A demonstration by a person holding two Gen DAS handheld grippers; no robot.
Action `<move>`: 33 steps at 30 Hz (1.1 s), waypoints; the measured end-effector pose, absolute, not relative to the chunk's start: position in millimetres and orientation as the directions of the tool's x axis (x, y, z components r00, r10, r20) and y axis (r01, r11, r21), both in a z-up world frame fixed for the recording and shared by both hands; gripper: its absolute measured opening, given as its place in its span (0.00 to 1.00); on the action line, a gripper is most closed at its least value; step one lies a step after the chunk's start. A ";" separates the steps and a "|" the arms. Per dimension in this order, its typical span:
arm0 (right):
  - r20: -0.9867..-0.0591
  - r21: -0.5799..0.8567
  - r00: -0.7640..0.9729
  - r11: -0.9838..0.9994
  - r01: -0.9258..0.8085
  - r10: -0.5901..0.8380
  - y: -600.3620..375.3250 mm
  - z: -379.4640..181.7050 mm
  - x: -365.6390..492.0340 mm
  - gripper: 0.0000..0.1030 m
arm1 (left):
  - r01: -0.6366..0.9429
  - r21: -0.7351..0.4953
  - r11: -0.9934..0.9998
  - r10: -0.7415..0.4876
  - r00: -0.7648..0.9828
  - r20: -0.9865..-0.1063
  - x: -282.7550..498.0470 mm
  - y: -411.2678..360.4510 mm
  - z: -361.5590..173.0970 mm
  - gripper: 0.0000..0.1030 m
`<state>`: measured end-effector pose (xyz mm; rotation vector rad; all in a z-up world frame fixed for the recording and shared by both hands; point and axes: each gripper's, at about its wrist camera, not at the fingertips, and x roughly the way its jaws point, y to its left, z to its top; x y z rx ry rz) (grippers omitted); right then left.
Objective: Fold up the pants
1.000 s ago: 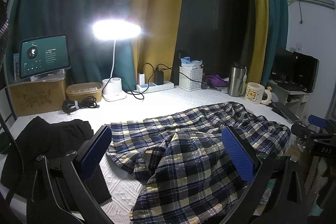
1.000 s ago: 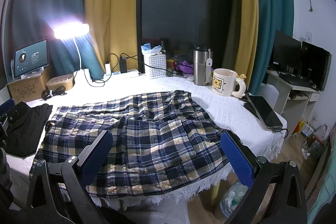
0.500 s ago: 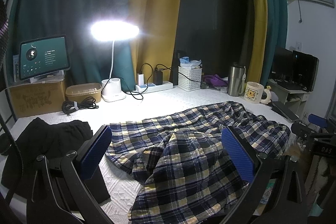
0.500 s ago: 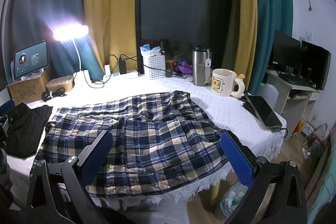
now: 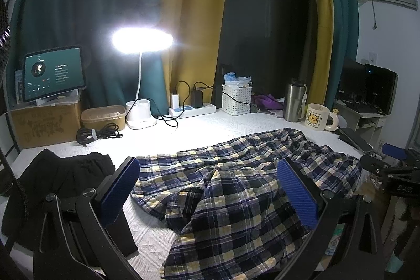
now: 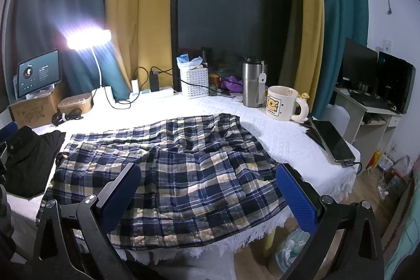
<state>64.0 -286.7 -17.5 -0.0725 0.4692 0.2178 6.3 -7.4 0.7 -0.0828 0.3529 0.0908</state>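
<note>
Navy, white and yellow plaid pants (image 5: 236, 190) lie spread and rumpled across the white table (image 5: 199, 127); in the right wrist view they (image 6: 178, 169) reach the table's front edge. My left gripper (image 5: 208, 190) is open and empty, held above the pants' near left part. My right gripper (image 6: 208, 190) is open and empty, above the pants' front edge. The right gripper also shows at the far right of the left wrist view (image 5: 391, 167).
A black garment (image 5: 55, 175) lies at the table's left. At the back stand a lit desk lamp (image 5: 141, 43), tablet (image 5: 53, 75) on a cardboard box, power strip (image 5: 191, 109), white basket (image 5: 236, 99), steel tumbler (image 6: 253, 83) and bear mug (image 6: 282, 102). A phone (image 6: 333, 141) lies at the right edge.
Almost nothing has changed: both views have shifted very slightly, and the pants lie as before. Both grippers stay open.
</note>
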 end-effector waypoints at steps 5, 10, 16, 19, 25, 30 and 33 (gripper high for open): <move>-0.476 -0.021 0.859 0.974 -0.227 0.190 -286.4 -26.5 81.7 1.00 | -0.101 -0.056 0.993 0.073 0.927 -0.367 16.9 -6.1 -2.3 1.00; -0.494 -0.019 0.849 0.974 -0.227 0.189 -286.1 -31.5 101.0 1.00 | -0.121 -0.058 0.991 0.088 0.912 -0.402 31.6 1.1 -6.4 1.00; -0.504 -0.019 0.845 0.976 -0.219 0.180 -286.3 -30.9 123.1 1.00 | -0.150 -0.063 0.987 0.104 0.881 -0.461 53.0 12.1 -13.8 1.00; -0.509 -0.019 0.843 0.977 -0.210 0.172 -287.2 -29.8 134.7 1.00 | -0.159 -0.065 0.985 0.108 0.869 -0.484 63.7 15.7 -16.4 1.00; -0.527 -0.016 0.835 0.980 -0.198 0.160 -289.0 -29.6 159.3 1.00 | -0.179 -0.067 0.982 0.120 0.851 -0.511 84.5 24.0 -18.2 1.00; -0.545 -0.018 0.824 0.981 -0.196 0.154 -287.2 -31.0 181.7 1.00 | -0.191 -0.067 0.979 0.126 0.836 -0.535 102.5 29.8 -20.4 1.00; -0.554 -0.017 0.818 0.980 -0.196 0.154 -286.0 -32.8 197.9 1.00 | -0.197 -0.061 0.978 0.132 0.825 -0.550 114.4 32.5 -21.6 1.00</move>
